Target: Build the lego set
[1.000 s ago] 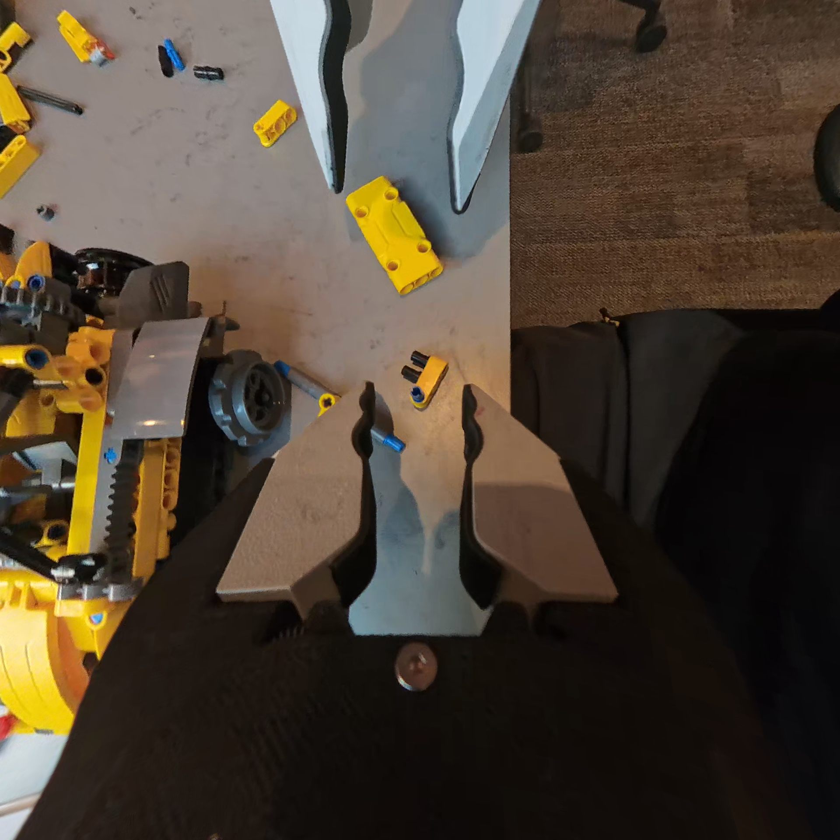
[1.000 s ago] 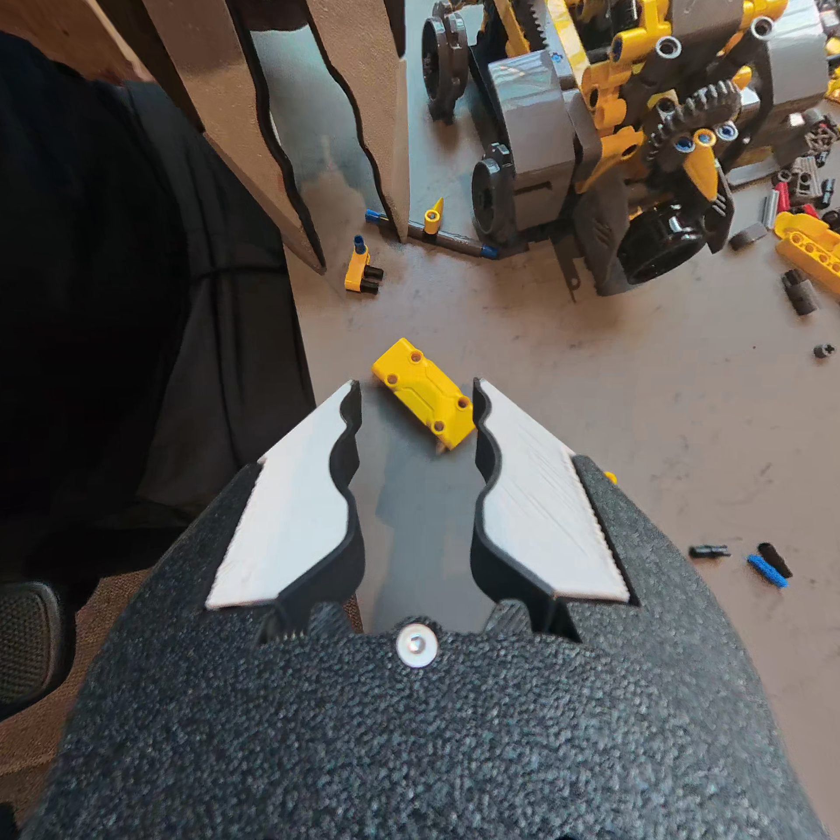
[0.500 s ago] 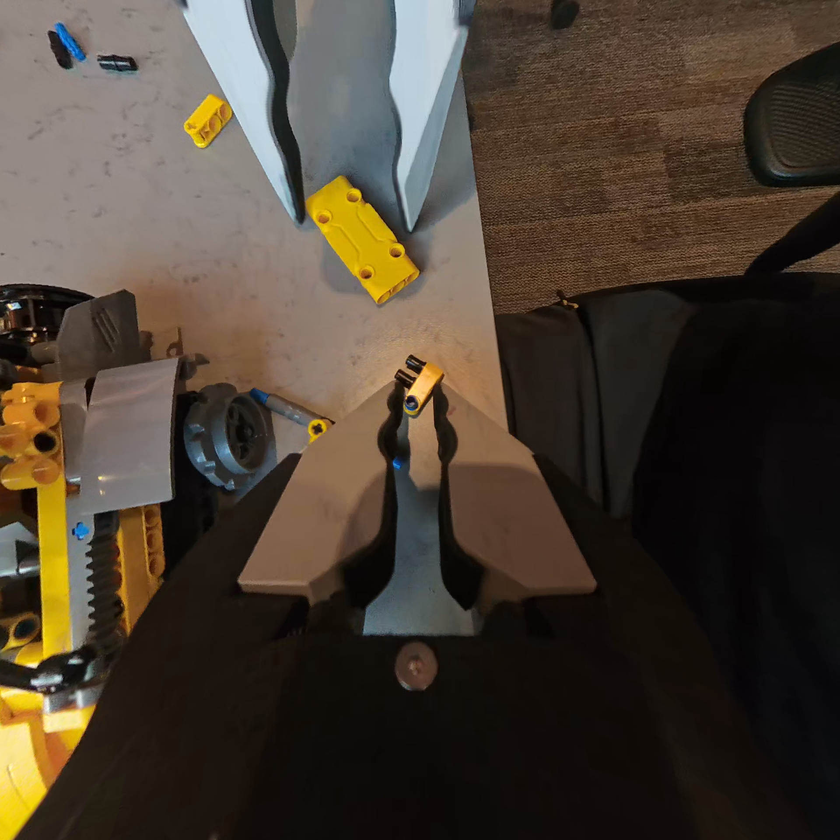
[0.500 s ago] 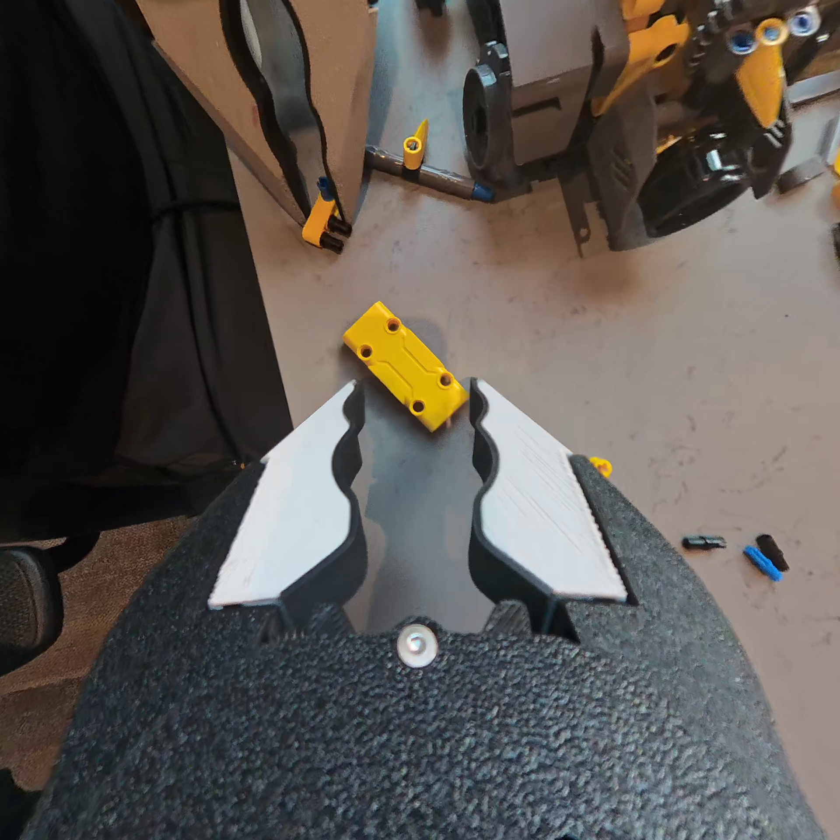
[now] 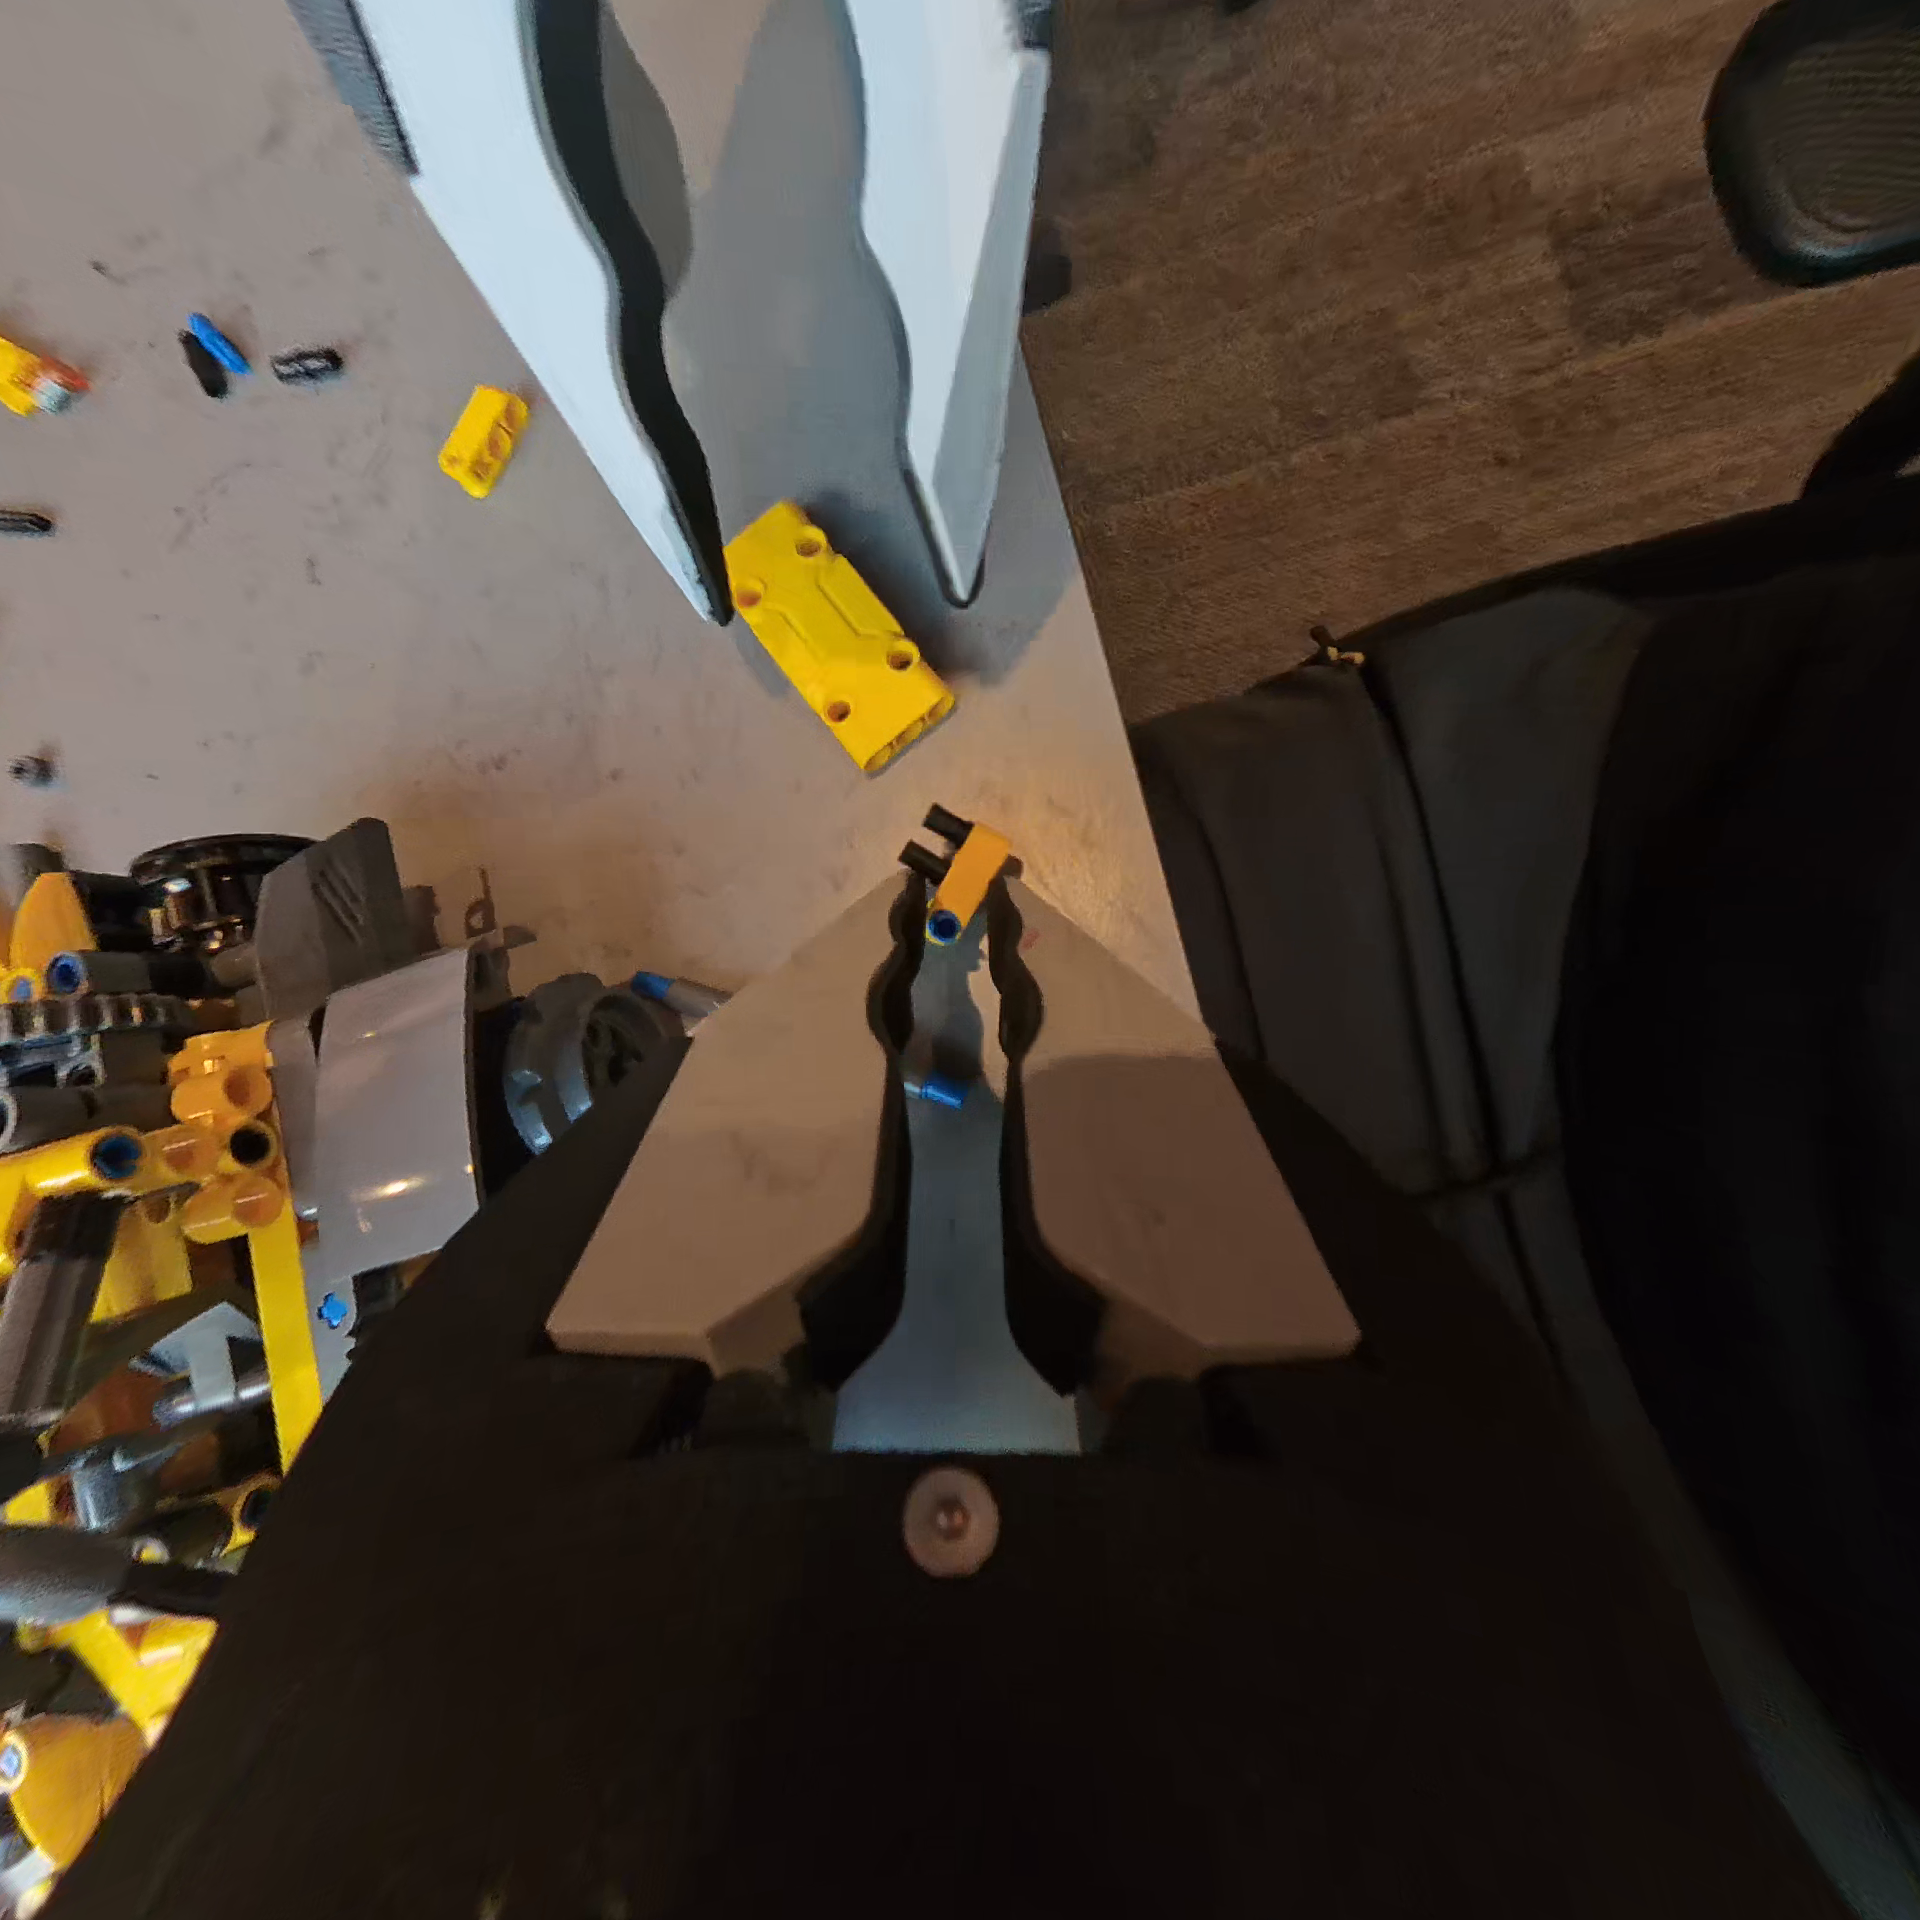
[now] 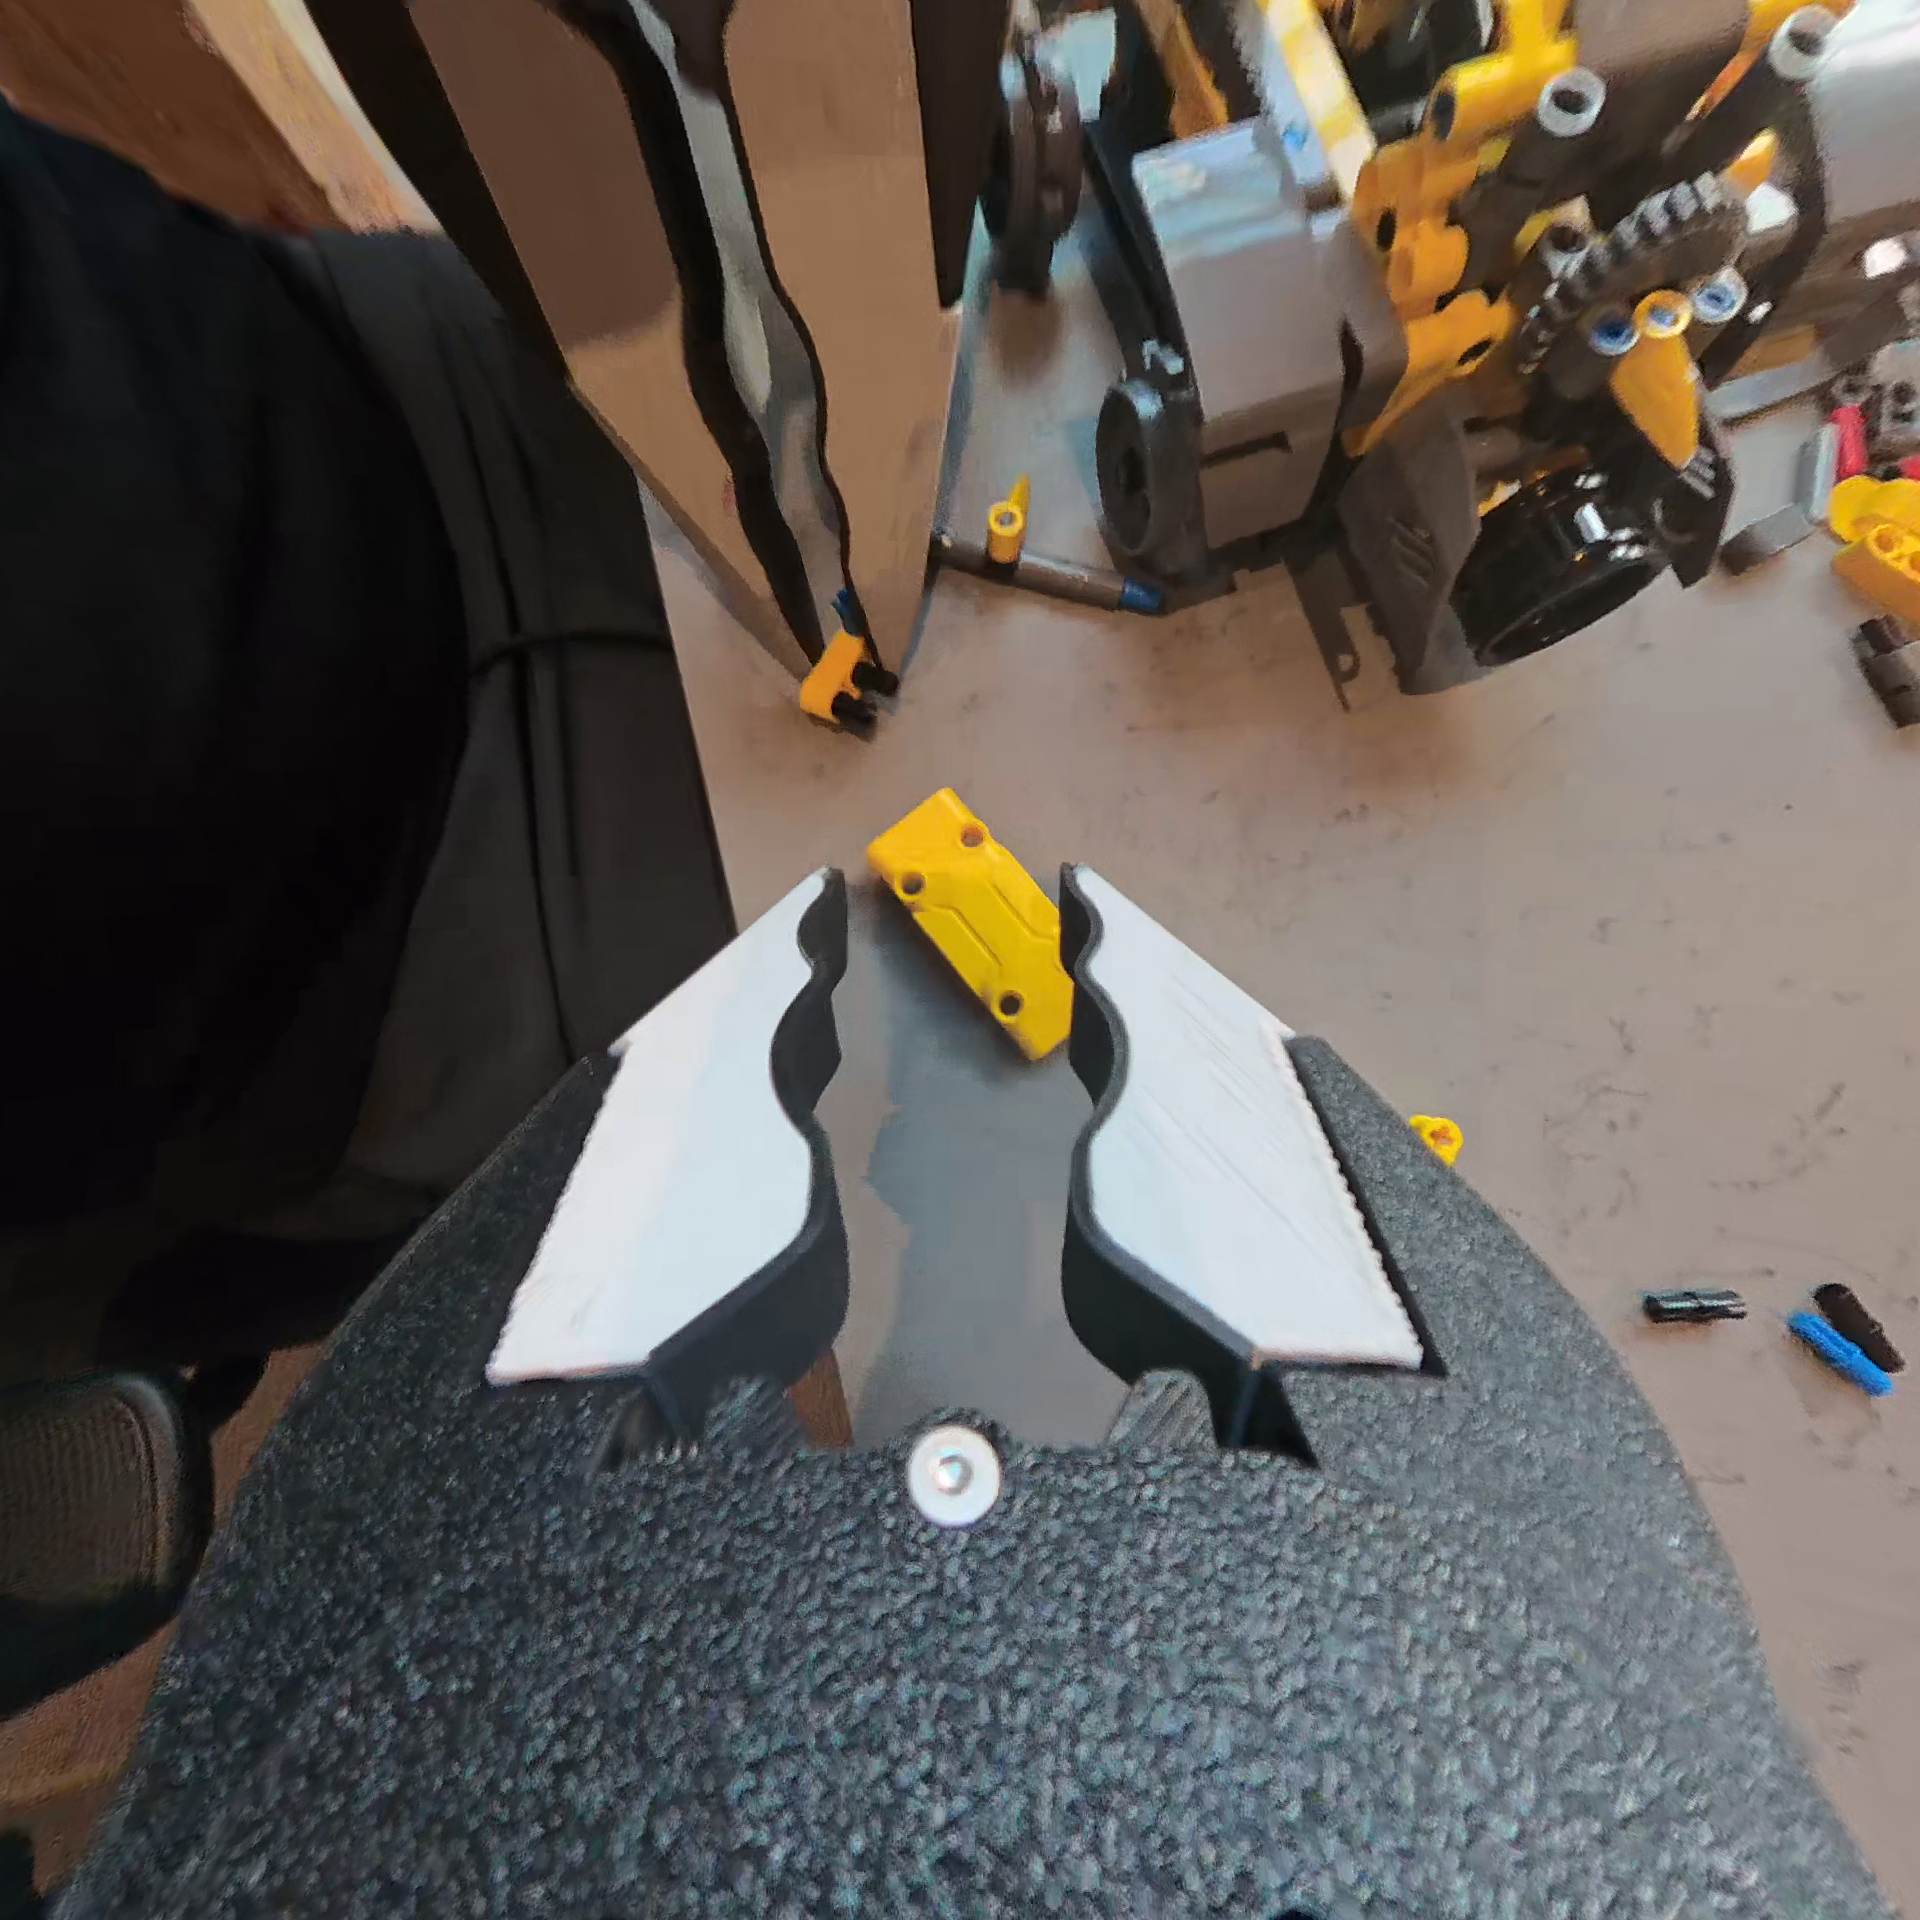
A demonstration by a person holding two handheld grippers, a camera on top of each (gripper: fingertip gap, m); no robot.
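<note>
**Two hand-held grippers over a scuffed grey surface**

Scuffed matte grey surface runs to a straight edge, with brown carpet beyond it at the upper right of the left wrist view. At the lower centre of that view the left hand-held gripper, with pale wedge-shaped fingers lined by wavy black pads, is clenched on a small yellow connector that carries two black pins and a blue one. Near the top centre the right hand-held gripper, pebbled black body and white ribbed fingers, stands released. Its fingertips straddle a flat yellow rectangular panel with round holes at its corners, lying on the surface; one tip sits against the panel's end. At the left of the left wrist view sits a half-built yellow and grey brick model with gears and a smooth curved grey panel. Small loose pins, blue and black, lie scattered at the right of the right wrist view.
</note>
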